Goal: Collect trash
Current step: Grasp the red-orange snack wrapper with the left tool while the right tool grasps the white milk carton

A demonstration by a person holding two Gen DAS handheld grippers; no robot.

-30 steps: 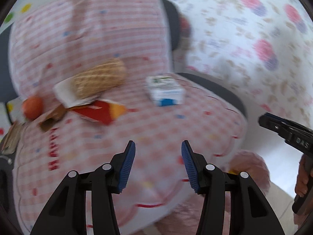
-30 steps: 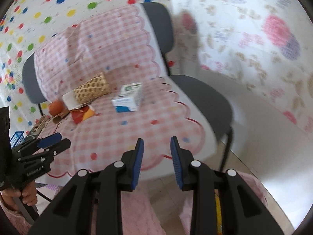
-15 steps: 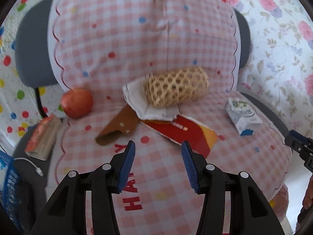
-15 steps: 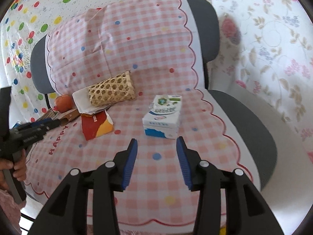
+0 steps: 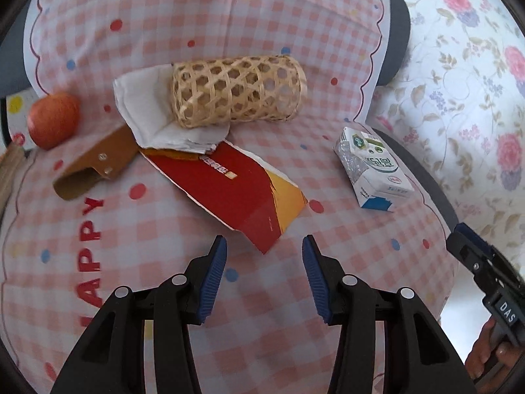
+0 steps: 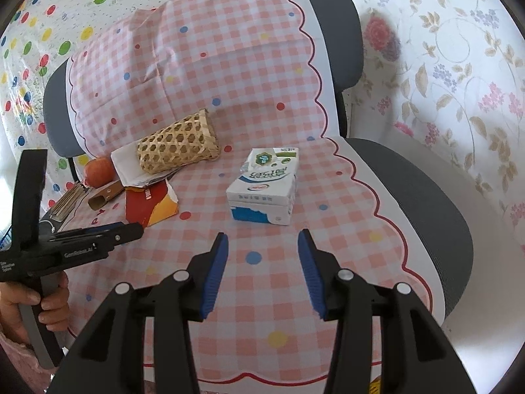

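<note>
A grey chair [image 6: 423, 197] carries everything here, its seat and back draped in a pink checked cloth [image 6: 229, 65] with coloured dots and a scalloped red edge; the cloth serves as a catch-all surface for the litter. Behind it hang a dotted sheet [image 6: 42, 16] on the left and a flowered sheet [image 6: 459, 82] on the right, so the room itself stays hidden.

A woven bamboo basket [image 5: 238, 92] lies on its side at the far middle of the seat, resting on a crumpled white paper [image 5: 144, 105]. Probably it is meant to receive the trash. From beneath the paper a torn red and yellow wrapper [image 5: 236, 193] runs toward the near edge. A milk carton [image 6: 264, 185] lies flat to the right, well apart from the rest. At far left sit a red apple [image 5: 52, 120] and a brown sheath [image 5: 95, 164], neither apparently rubbish.

The left tongs [image 5: 264, 275] stand moderately wide and empty, aimed at the wrapper's near corner, which lies just ahead of the gap. The right tongs [image 6: 261, 271], having just opened to a similar middling spread, hold nothing and line up on the carton just beyond their tips. Each hand appears to be claiming its own piece of trash.
</note>
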